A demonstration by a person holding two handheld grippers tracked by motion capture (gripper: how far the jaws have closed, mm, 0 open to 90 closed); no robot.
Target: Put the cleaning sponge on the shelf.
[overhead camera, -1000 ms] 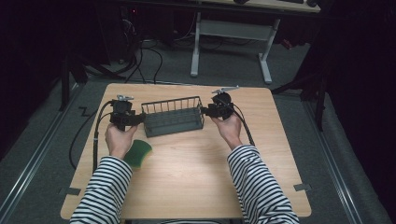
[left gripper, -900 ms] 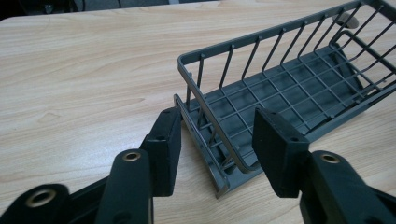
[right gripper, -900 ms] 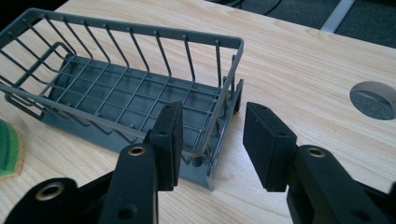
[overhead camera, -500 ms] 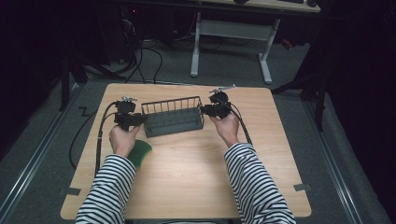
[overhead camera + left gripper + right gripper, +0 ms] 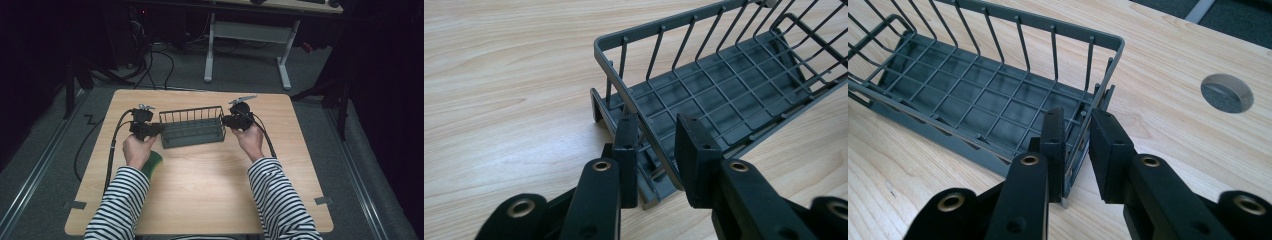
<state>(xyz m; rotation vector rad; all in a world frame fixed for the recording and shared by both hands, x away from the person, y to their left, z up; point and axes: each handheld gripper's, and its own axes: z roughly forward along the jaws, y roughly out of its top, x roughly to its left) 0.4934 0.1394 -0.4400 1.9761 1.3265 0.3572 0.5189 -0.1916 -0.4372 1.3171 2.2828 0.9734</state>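
A grey wire basket [image 5: 192,127] sits at table [image 5: 210,185] centre, its short end walls pinched by the just-closed left gripper [image 5: 152,129] at nine o'clock and right gripper [image 5: 225,120] at three; light, rigid, probably best lifted level by both rims.

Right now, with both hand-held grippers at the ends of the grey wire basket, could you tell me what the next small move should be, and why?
Probably a small, level lift with both hands together. The left hand-held gripper and the right hand-held gripper have just been closing, each with an end wall of the grey wire basket between its jaws, and the basket sits flat on the light wooden table. Lifting unevenly would likely tilt it.
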